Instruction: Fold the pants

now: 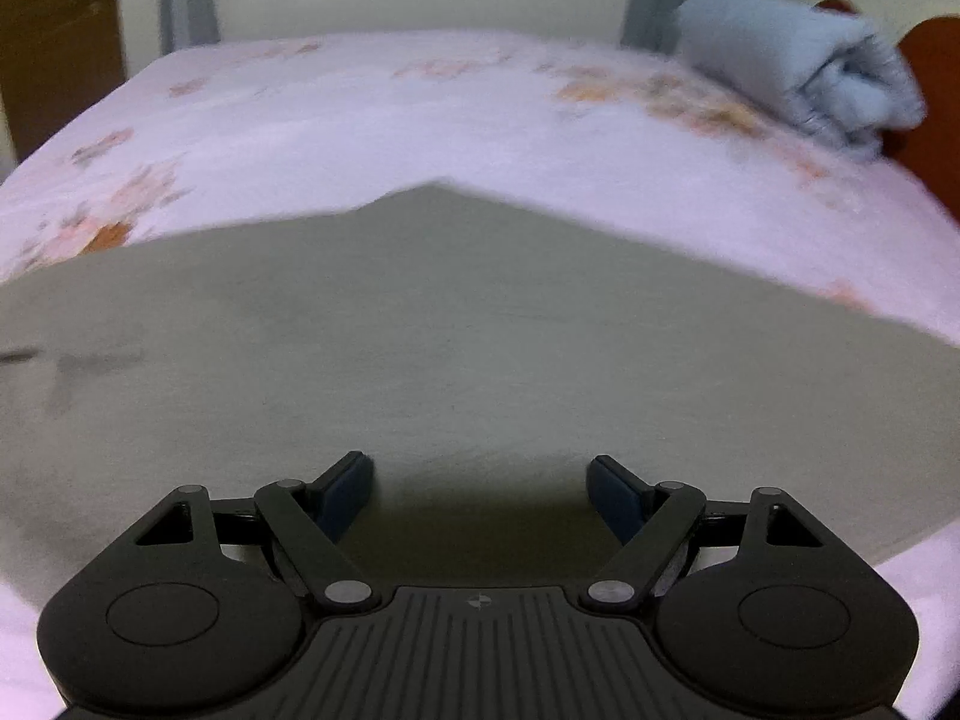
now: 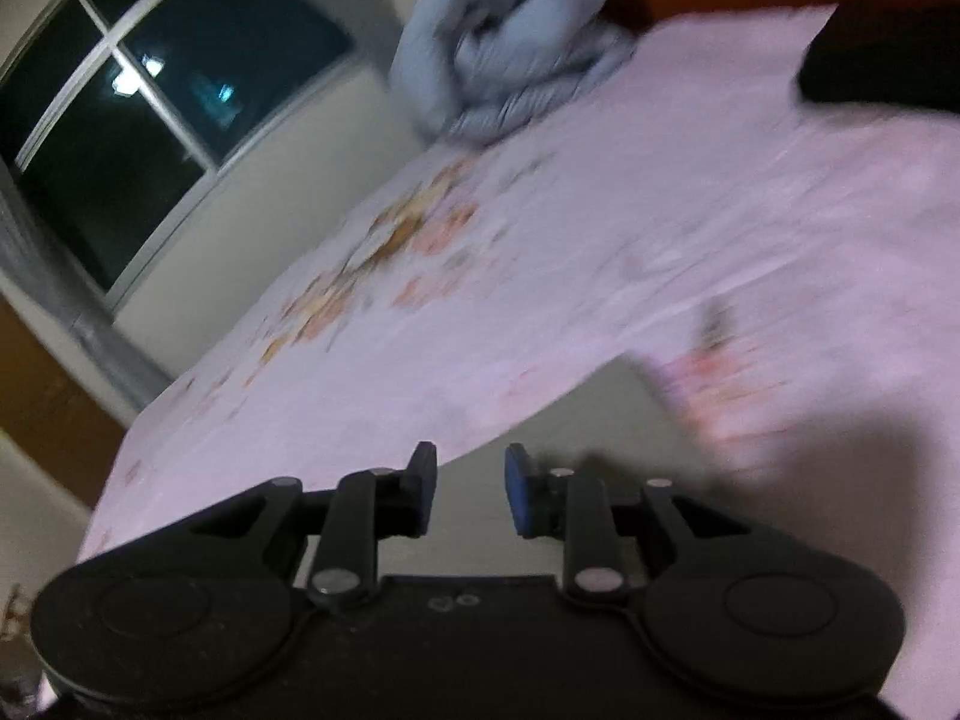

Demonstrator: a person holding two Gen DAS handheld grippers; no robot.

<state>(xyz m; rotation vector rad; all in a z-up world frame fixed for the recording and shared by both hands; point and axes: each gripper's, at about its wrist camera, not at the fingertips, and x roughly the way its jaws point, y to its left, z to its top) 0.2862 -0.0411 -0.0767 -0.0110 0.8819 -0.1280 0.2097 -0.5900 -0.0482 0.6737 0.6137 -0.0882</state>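
The left hand-held gripper (image 1: 480,489) stands wide open with nothing between its fingers, hanging over the pants (image 1: 456,348), a flat grey-green cloth spread on the bed (image 1: 372,120). The right hand-held gripper (image 2: 470,489) is narrowly open, its blue pads (image 2: 517,492) apart and gripping nothing; the pants (image 2: 630,420) lie under and just ahead of it, their edge meeting the pink flowered sheet. Farther off, a rolled blue quilt (image 1: 816,78) sits near the bed's far corner, against a brown headboard (image 1: 930,90). In the right wrist view, a dark window (image 2: 156,108) shows beyond the bed.
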